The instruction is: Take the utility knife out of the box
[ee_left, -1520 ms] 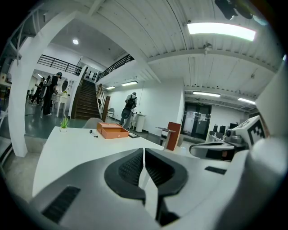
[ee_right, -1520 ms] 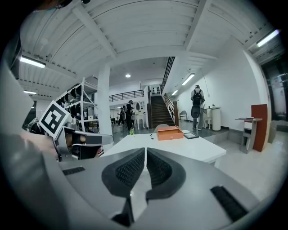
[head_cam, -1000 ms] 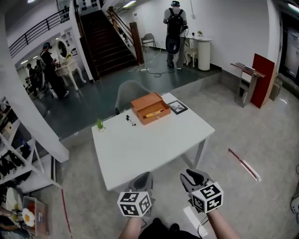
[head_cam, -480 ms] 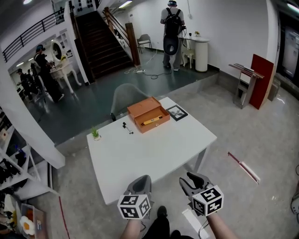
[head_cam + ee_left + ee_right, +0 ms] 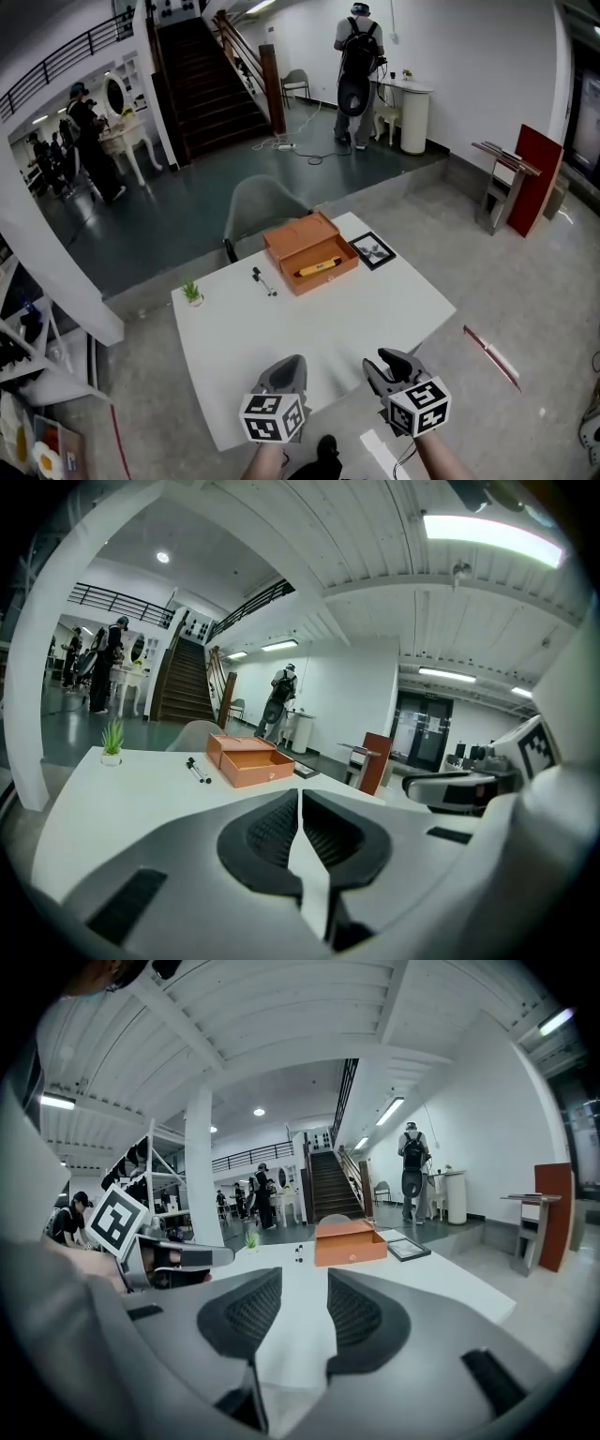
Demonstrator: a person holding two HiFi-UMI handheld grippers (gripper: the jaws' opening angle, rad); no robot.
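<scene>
Left gripper point(image 5: 299, 806) jaws almost together — above white table point(image 5: 103, 794), open orange box point(image 5: 249, 762) beyond

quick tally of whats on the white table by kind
box: 1
utility knife: 1
potted plant: 1
picture frame: 1
pens: 2, as far as shows
total: 6

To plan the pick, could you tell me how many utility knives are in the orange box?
1: a yellow utility knife lies in the open orange box at the table's far side. Its near wall could hide a little.
</scene>
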